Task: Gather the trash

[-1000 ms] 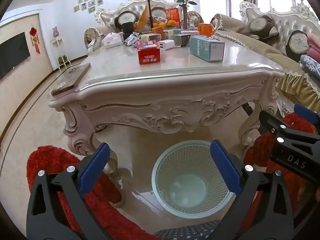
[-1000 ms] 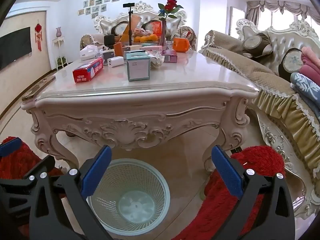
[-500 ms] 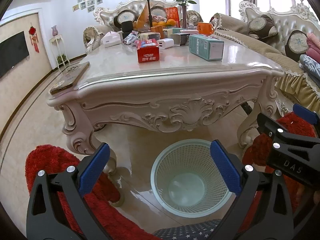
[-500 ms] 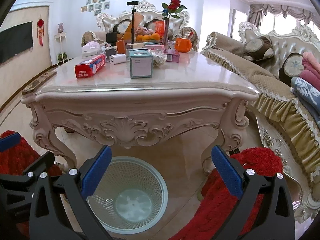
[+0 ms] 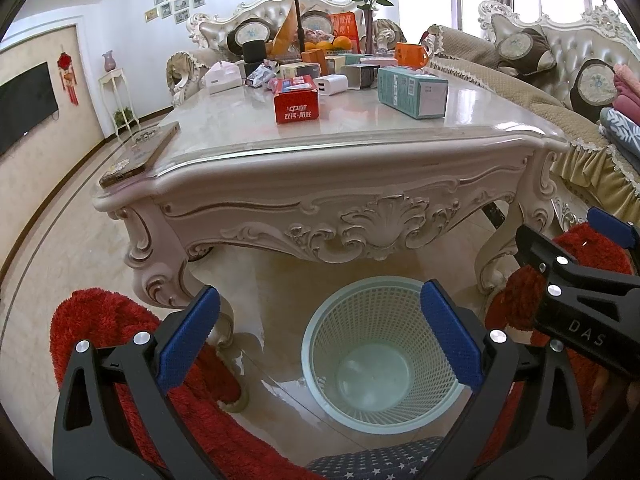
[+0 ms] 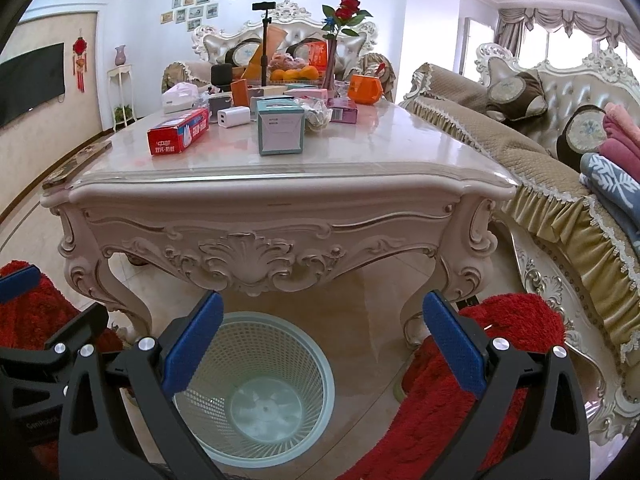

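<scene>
Bare floor between carved table (image 5: 360, 184) edge ahead and fingers. Mesh wastebasket (image 5: 376, 356) just below and between left gripper (image 5: 320, 332) fingertips, nearer left finger of right gripper (image 6: 320, 336). Both spread wide, holding nothing.

Left wrist view: low, just off the near end of the carved marble-top coffee table (image 5: 360, 148), facing along it toward the far sofa (image 5: 280, 28), angled down onto the mesh wastebasket (image 5: 380, 356) on the floor close below, with the right gripper (image 5: 576, 280) at its right edge. Right wrist view: same low station, set further right, same heading, with the left gripper (image 6: 44, 320) at its left edge. Shared: table (image 6: 280, 168), wastebasket (image 6: 256, 396), red box (image 5: 297, 104) (image 6: 179, 136), teal box (image 5: 412, 92) (image 6: 280, 128).
</scene>
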`<state>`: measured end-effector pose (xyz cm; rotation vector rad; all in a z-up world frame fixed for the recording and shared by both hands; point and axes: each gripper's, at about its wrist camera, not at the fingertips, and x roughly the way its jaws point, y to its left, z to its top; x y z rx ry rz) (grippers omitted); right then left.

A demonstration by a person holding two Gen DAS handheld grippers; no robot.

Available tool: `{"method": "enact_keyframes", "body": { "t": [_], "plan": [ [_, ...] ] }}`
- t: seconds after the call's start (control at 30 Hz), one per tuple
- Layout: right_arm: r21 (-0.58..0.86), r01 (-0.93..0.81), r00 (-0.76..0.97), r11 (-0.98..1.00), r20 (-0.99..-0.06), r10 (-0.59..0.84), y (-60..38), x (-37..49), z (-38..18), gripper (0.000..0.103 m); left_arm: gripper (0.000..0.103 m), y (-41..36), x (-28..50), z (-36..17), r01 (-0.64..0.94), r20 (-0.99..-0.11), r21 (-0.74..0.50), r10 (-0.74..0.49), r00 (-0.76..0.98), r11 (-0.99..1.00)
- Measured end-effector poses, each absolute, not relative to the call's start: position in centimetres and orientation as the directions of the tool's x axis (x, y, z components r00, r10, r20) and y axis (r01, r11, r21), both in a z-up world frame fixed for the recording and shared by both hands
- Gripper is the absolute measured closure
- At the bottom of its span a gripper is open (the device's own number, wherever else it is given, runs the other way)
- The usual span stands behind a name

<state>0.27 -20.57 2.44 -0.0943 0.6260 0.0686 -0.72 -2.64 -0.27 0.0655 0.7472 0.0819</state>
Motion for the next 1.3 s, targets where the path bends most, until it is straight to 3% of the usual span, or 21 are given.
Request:
{"method": "enact_keyframes", "body": {
  "t": [0.43, 0.67, 0.8, 0.9, 0.97, 1.07, 1.3],
  "plan": [
    [0.012, -0.096, 0.812, 0.995, -0.577, 0.085, -21.5, 1.4, 2.2, 0.007, 0.006, -2.2, 1.2, -2.3, -0.034, -0.732, 0.044, 0.056, 0.679, 0.998],
    [-0.04, -0.129, 0.746, 0.991, -0.662, 0.071, -20.7, 3.5, -0.9, 0.007, 0.006, -2.0, 3.9, -5.3, -0.018, -0.807, 0.003, 0.013, 0.59, 1.0],
    [0.049, -0.15, 0.731, 0.988, -0.667, 0.144, -21.2, 5.1, 0.6, 0.007, 0.006, -0.2, 4.8, -3.0, -0.048, -0.756, -0.033, 0.006, 0.655, 0.998],
    [0.01, -0.189, 0.808, 0.982, -0.567, 0.161, -20.6, 7.9, 4.6, 0.007, 0.006, 1.8, 7.4, 1.1, -0.067, -0.673, -0.104, -0.021, 0.739, 0.992],
    [-0.029, -0.212, 0.86, 0.977, -0.481, 0.172, -19.6, 9.7, 7.0, 0.007, 0.006, 2.0, 10.3, 3.4, -0.1, -0.632, -0.044, 0.05, 0.774, 0.994],
    [-0.086, -0.254, 0.842, 0.963, -0.509, 0.177, -17.9, 13.5, 7.8, 0.007, 0.006, 1.7, 14.7, 5.3, -0.077, -0.6, 0.01, 0.067, 0.797, 0.997],
    [-0.098, -0.326, 0.775, 0.94, -0.597, 0.207, -15.3, 18.7, 5.6, 0.008, 0.006, 2.0, 22.2, 3.9, -0.023, -0.667, 0.009, 0.023, 0.745, 1.0]
  ]
}}
